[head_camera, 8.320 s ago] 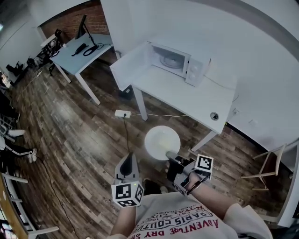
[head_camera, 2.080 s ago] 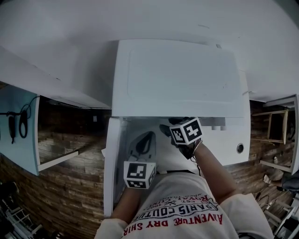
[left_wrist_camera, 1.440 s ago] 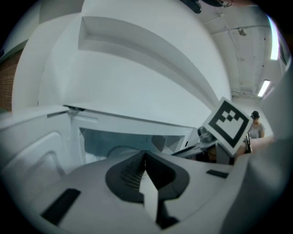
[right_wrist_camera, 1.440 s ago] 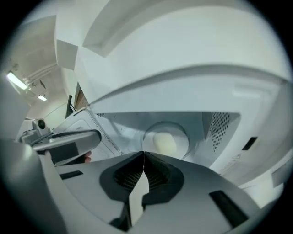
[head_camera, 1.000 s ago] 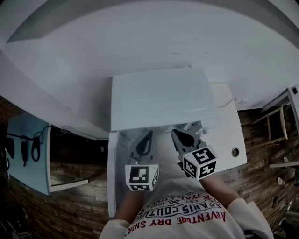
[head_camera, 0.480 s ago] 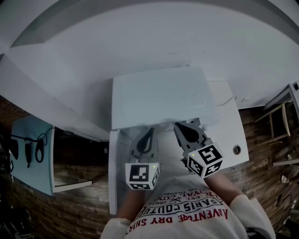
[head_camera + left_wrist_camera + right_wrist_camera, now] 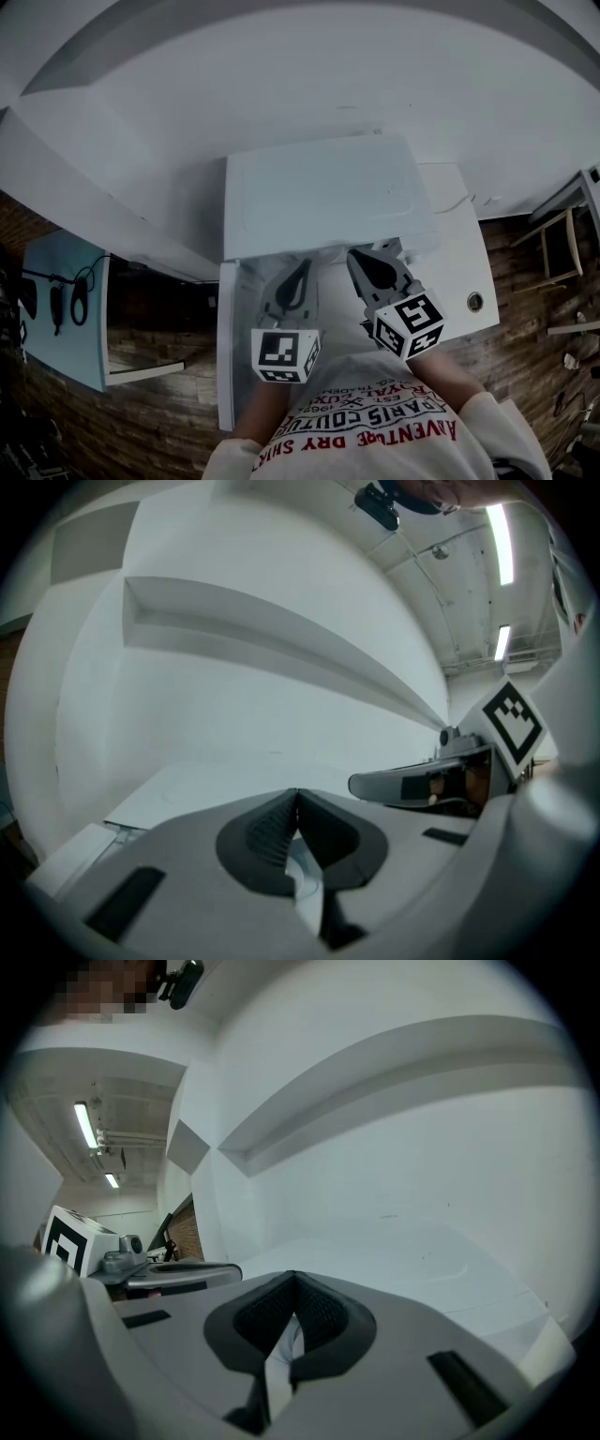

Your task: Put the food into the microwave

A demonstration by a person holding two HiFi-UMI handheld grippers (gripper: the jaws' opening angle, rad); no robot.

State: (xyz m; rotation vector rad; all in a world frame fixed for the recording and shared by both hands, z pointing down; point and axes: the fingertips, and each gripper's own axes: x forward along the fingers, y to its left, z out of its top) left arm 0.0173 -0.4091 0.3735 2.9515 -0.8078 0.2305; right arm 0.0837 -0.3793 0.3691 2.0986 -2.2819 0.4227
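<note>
Directly below the head camera, the white microwave (image 7: 323, 192) stands on the white desk (image 7: 459, 258), seen from above so that only its top panel shows. Its door (image 7: 225, 356) stands open at the left, swung out towards the person and seen edge-on. The food is not visible in any view, because the microwave's top panel hides the cavity. The left hand-held gripper (image 7: 302, 267) is held in front of the microwave's front edge, just inside the open door. Its ribbed pads (image 7: 272, 832) are pressed together with nothing between them. The right hand-held gripper (image 7: 362, 258) is level with it, just beside it and apart from it. Its pads (image 7: 323, 1314) are likewise together and empty. Both point over the microwave's top panel towards the white wall (image 7: 234, 696) behind, which carries a long recessed ledge. The marker cube of each (image 7: 284, 354) (image 7: 410, 325) sits near the person's white shirt with red print (image 7: 366, 427). Each gripper view shows the other hand-held gripper alongside it. Left of the desk, and well apart from it, a pale blue table (image 7: 66, 309) carries black cables (image 7: 77, 300). The floor (image 7: 141, 403) is dark wood plank. A wooden chair frame (image 7: 562, 234) stands at the right edge.
</note>
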